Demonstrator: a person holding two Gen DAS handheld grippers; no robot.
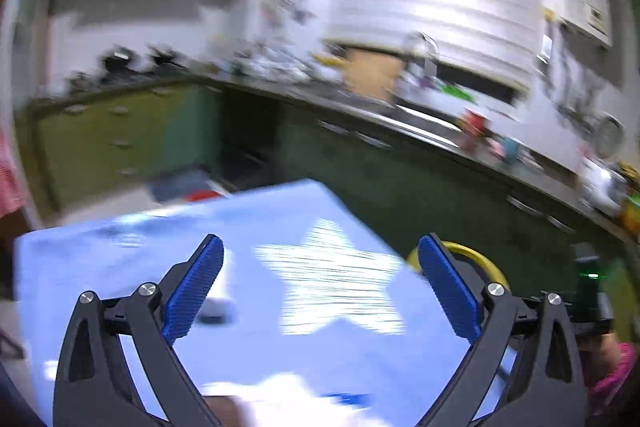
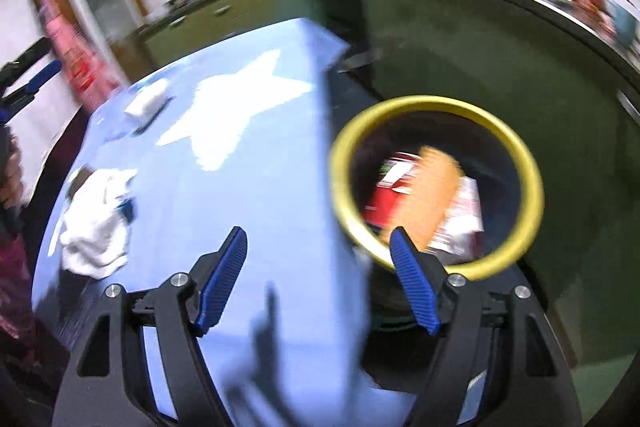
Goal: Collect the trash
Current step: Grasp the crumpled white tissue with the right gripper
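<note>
My left gripper [image 1: 324, 285] is open and empty above a blue table [image 1: 120, 267] with a white star. A small white scrap [image 1: 218, 301] lies by its left finger, and crumpled white paper [image 1: 276, 395] shows blurred at the bottom edge. My right gripper [image 2: 320, 279] is also open and empty, straddling the table's right edge [image 2: 344, 187]. Beside the table stands a dark bin with a yellow rim [image 2: 532, 187], holding red, orange and white trash [image 2: 424, 203]. Crumpled white paper [image 2: 96, 227] and the small white scrap [image 2: 146, 101] lie on the table to the left.
Green kitchen cabinets [image 1: 120, 131] and a cluttered dark counter [image 1: 400, 115] with a sink run behind the table. The bin's yellow rim [image 1: 480, 255] peeks past the table's right corner. A person's hand [image 2: 10, 171] shows at the left edge of the right wrist view.
</note>
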